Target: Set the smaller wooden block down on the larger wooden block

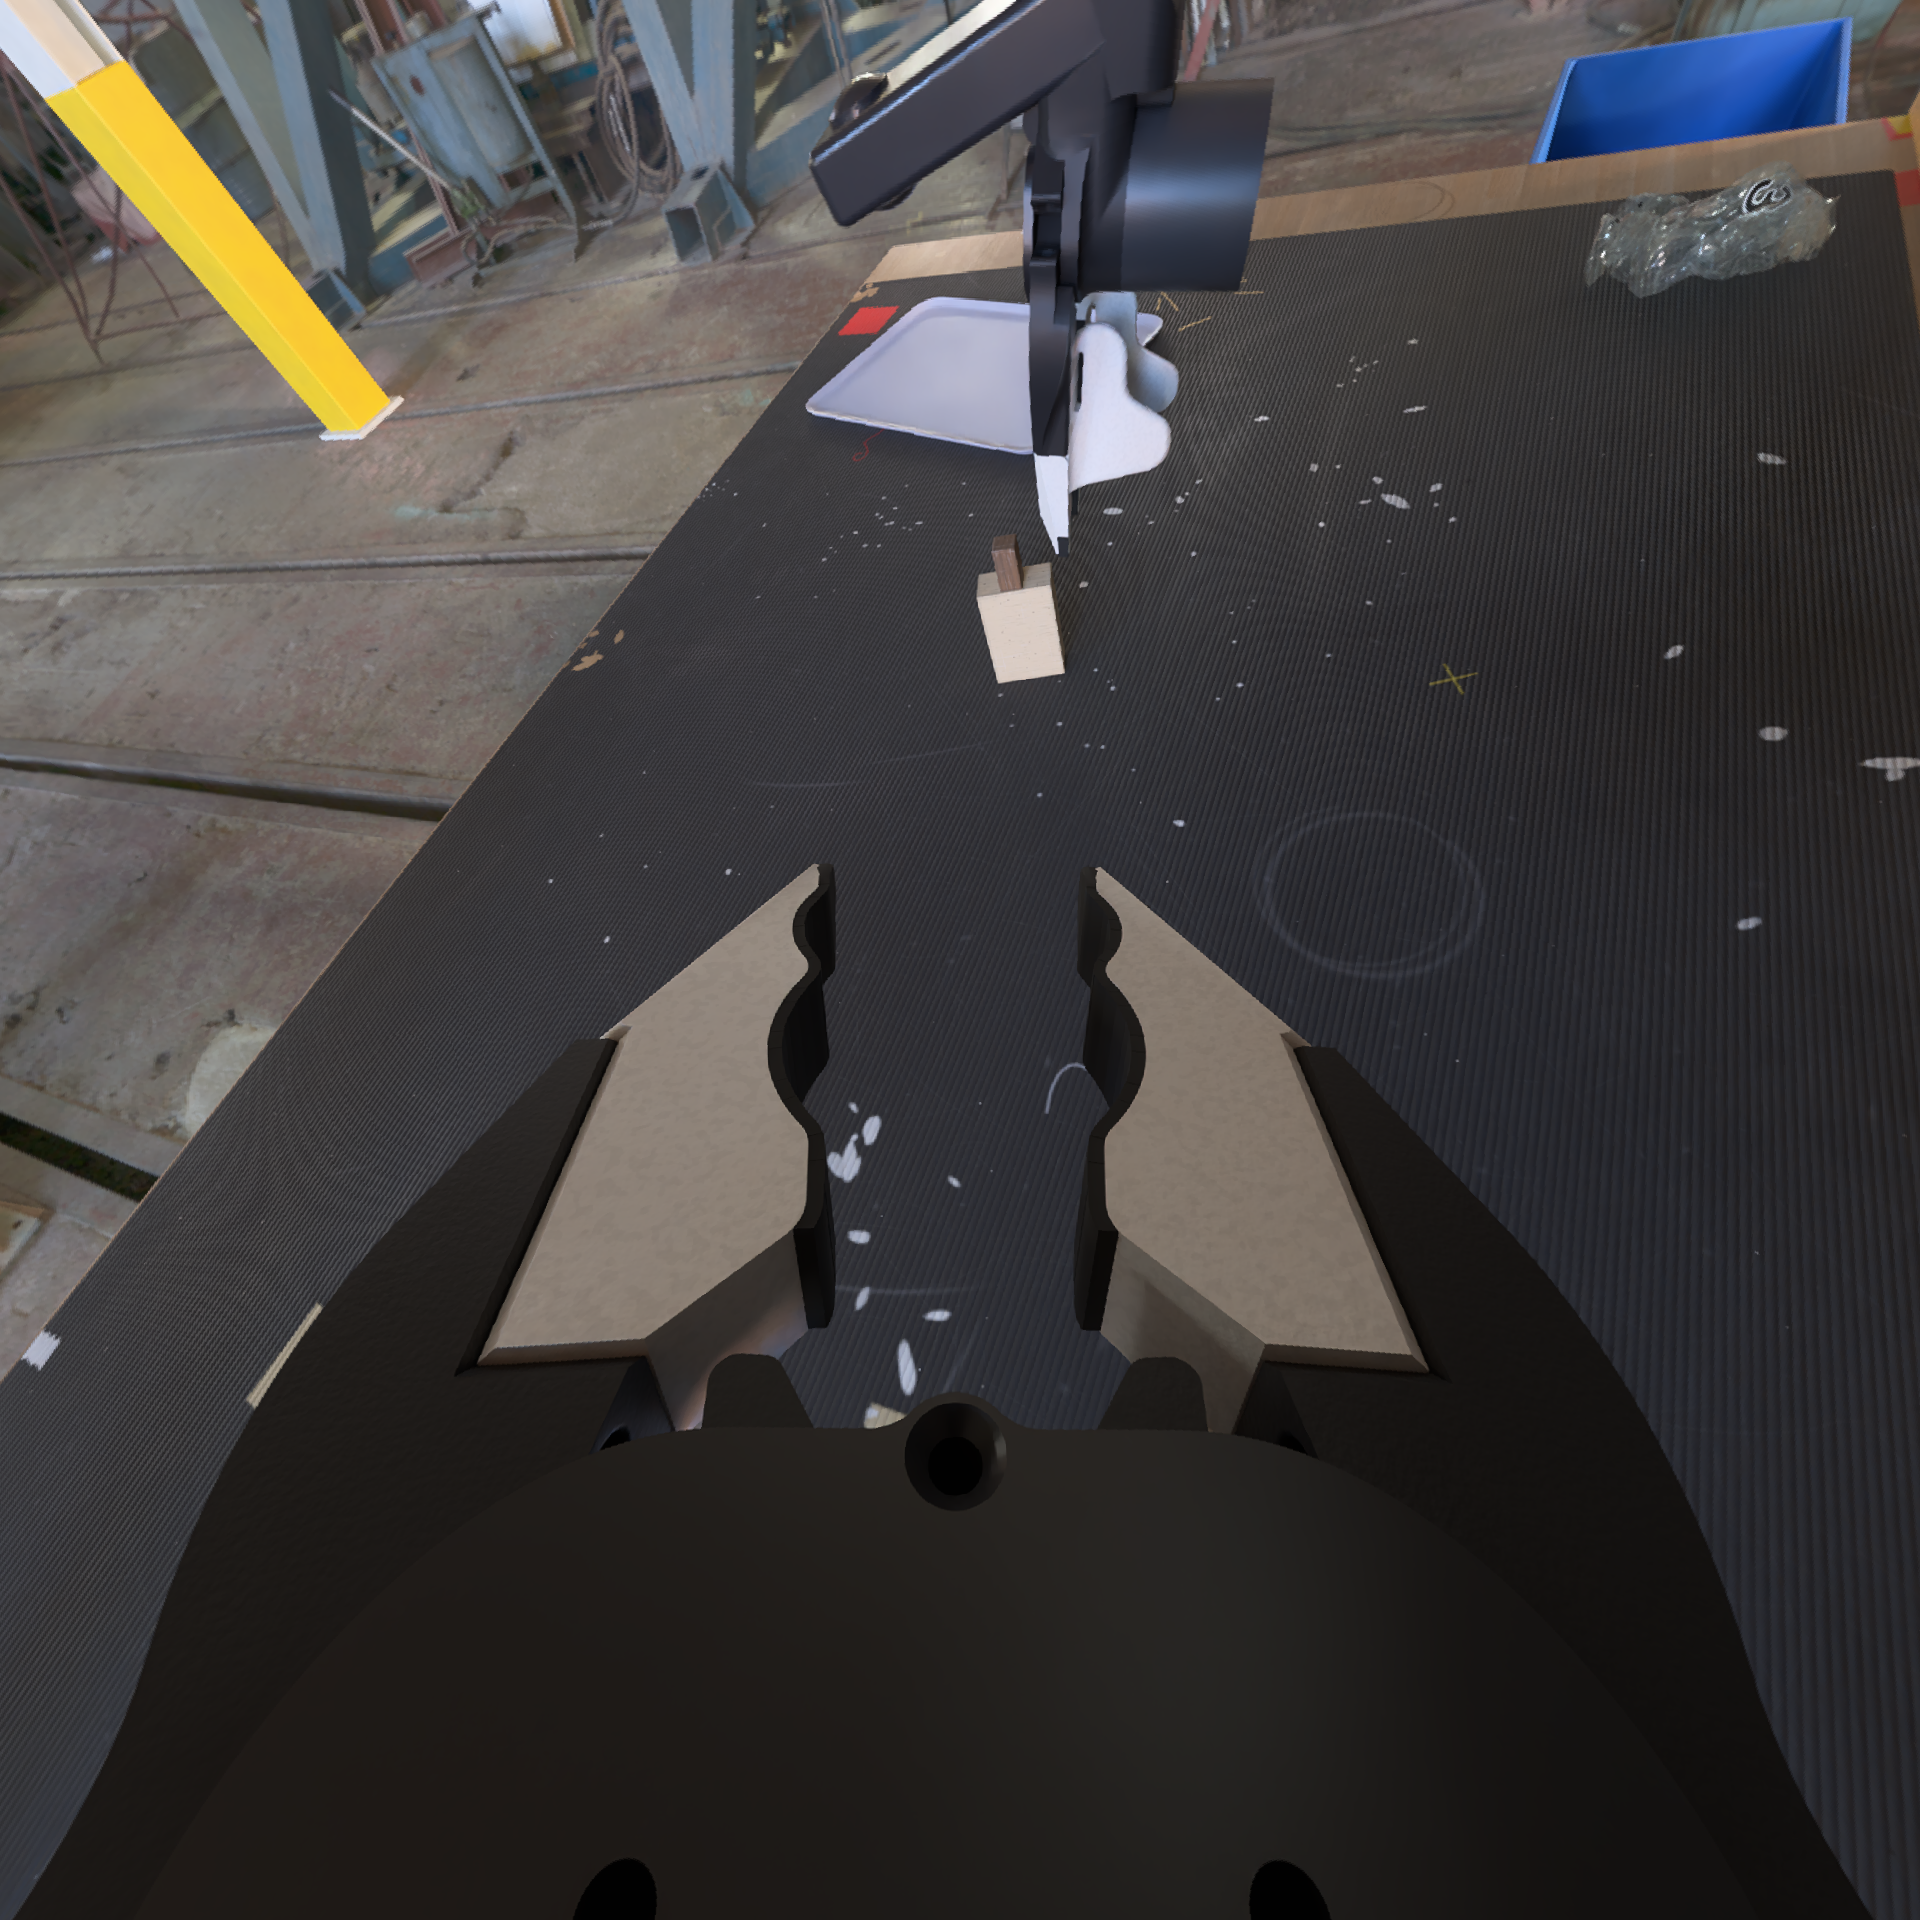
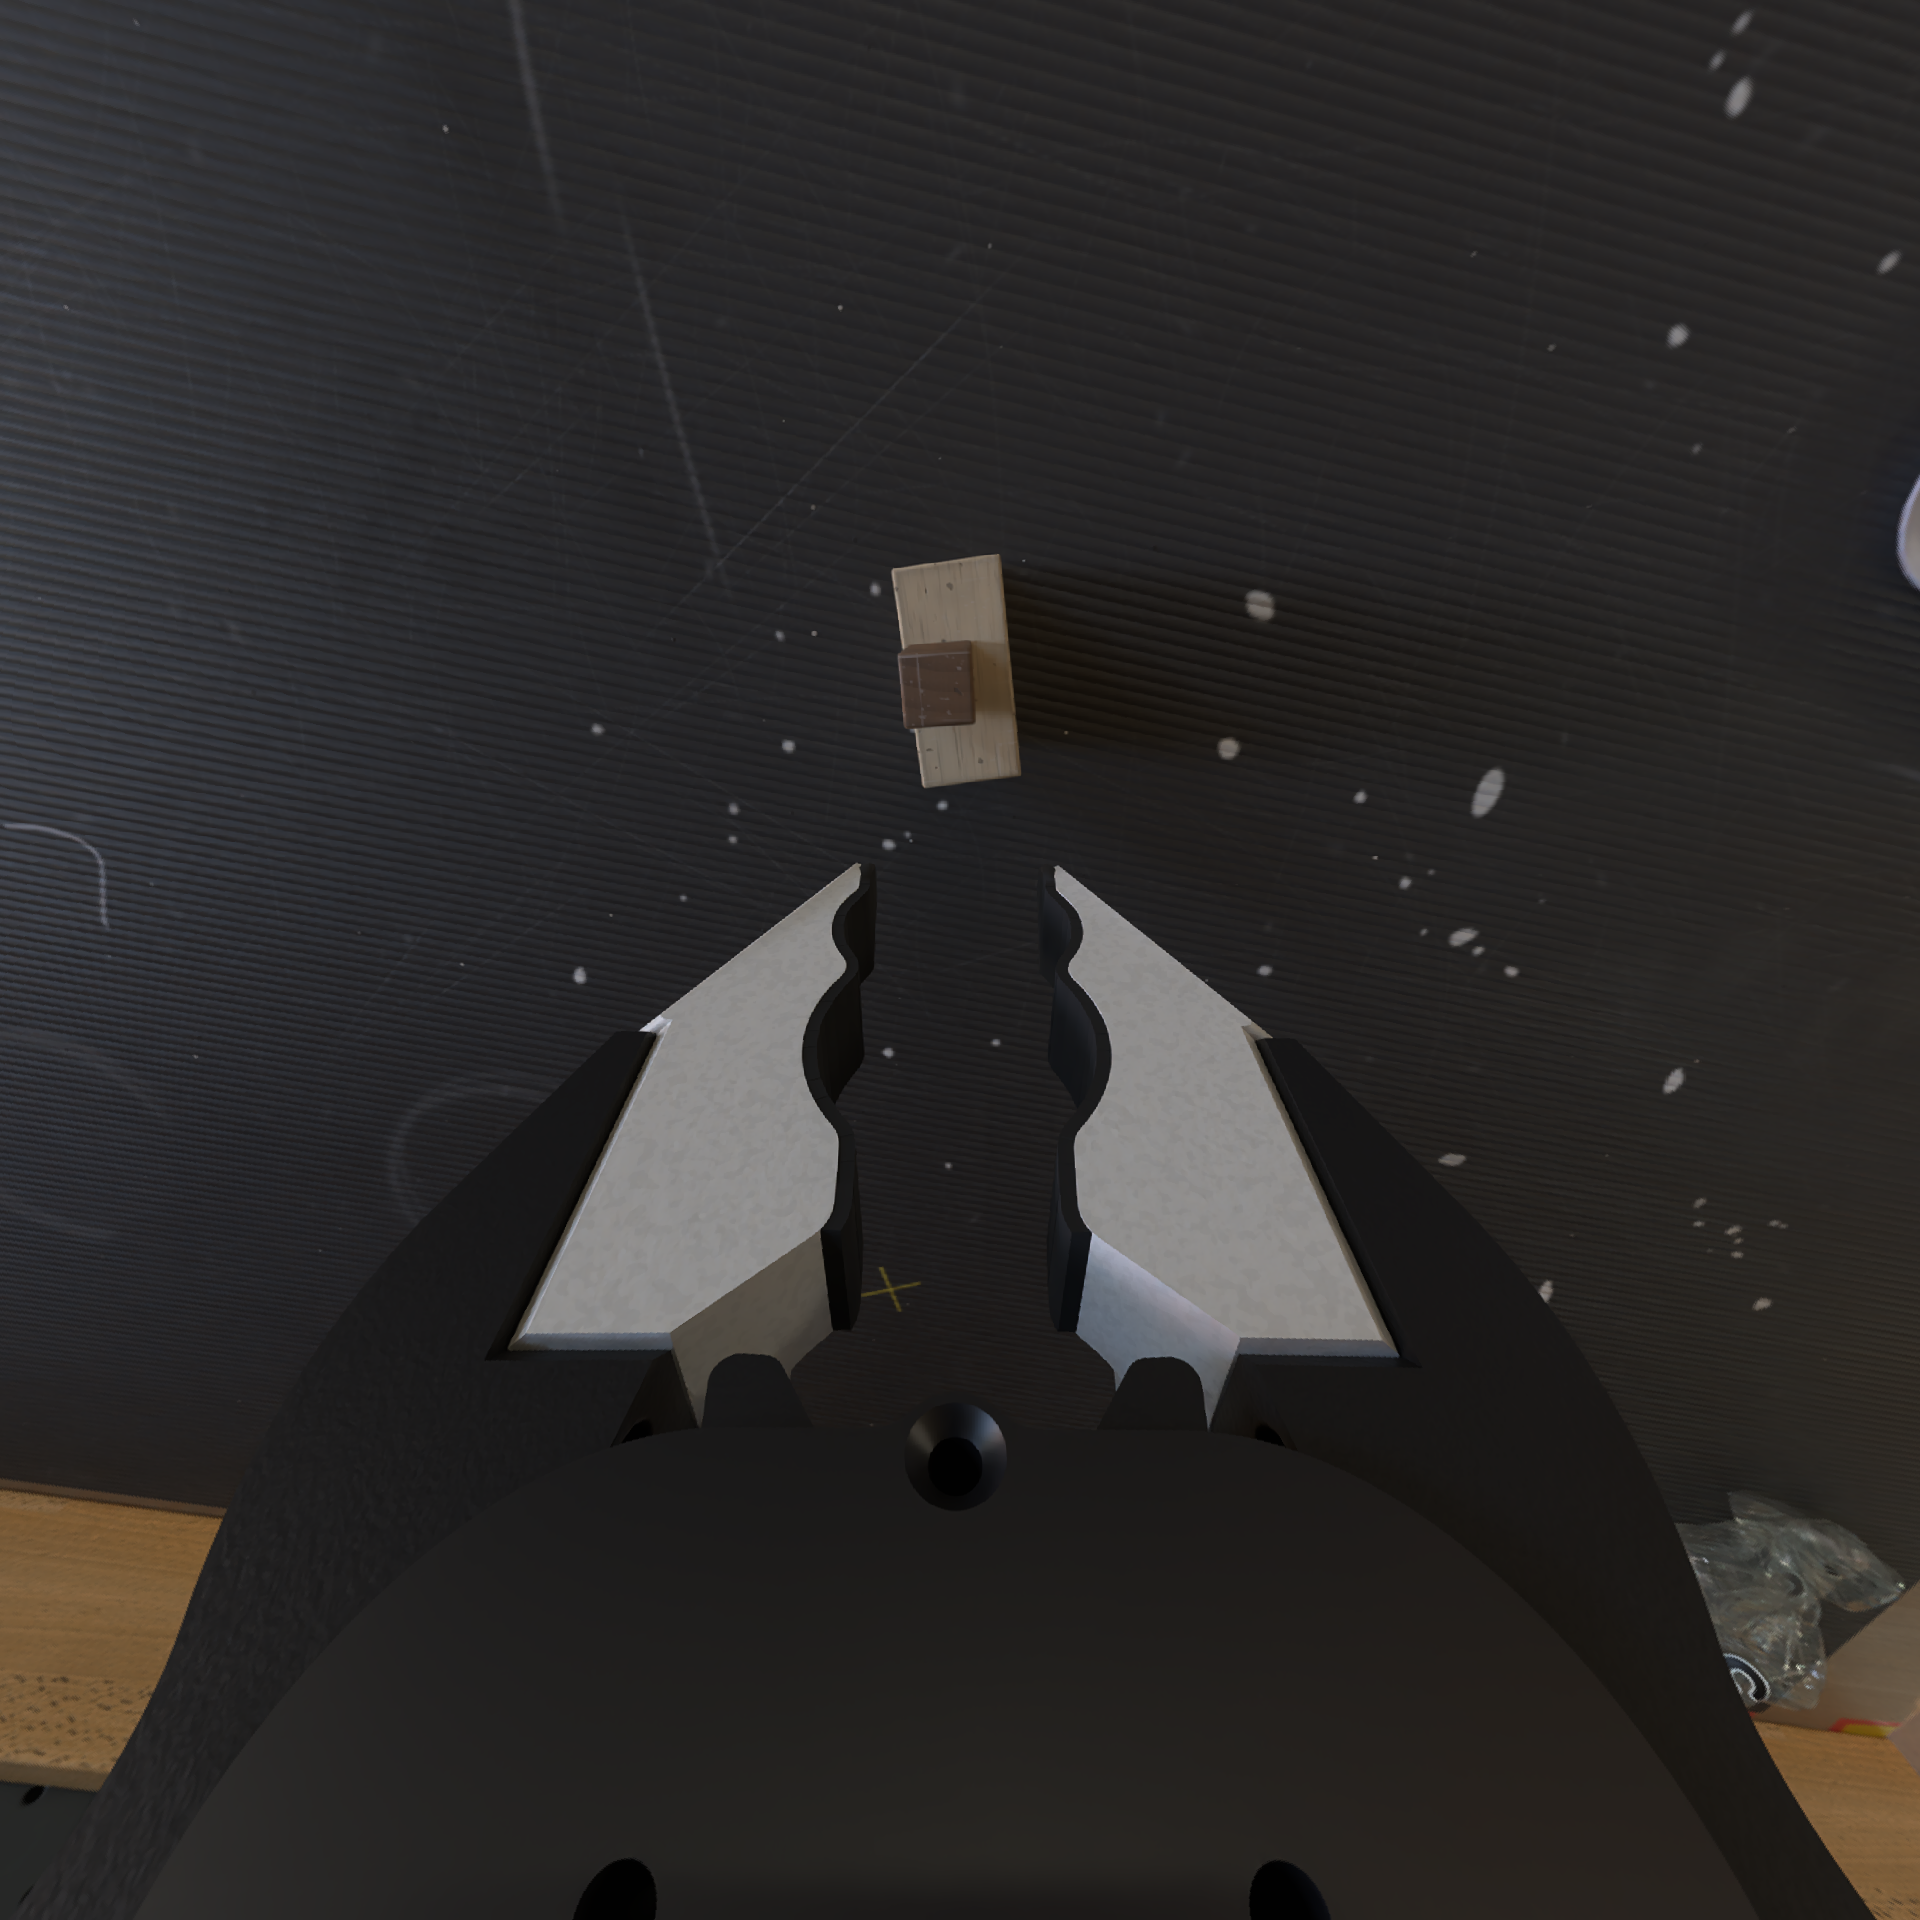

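The larger pale wooden block (image 2: pixel 958 623) lies on the black mat, and the smaller dark brown block (image 2: pixel 935 683) rests on top of it near one long edge. Both show far off in the left wrist view, the pale block (image 1: pixel 1022 630) with the dark block (image 1: pixel 1004 562) standing on it. My right gripper (image 2: pixel 957 871) is open and empty, looking straight down from above the blocks. In the left wrist view it hangs over the blocks with its fingertips (image 1: pixel 1054 509) just above them. My left gripper (image 1: pixel 957 873) is open and empty over the near mat.
A white tray (image 1: pixel 935 374) with a white cloth (image 1: pixel 1117 405) lies beyond the blocks near the mat's left edge. Crumpled clear plastic (image 1: pixel 1704 234) lies at the far right, also in the right wrist view (image 2: pixel 1766 1590). A blue bin (image 1: pixel 1704 88) stands past the table. The mat's left edge (image 1: pixel 582 665) drops to the floor.
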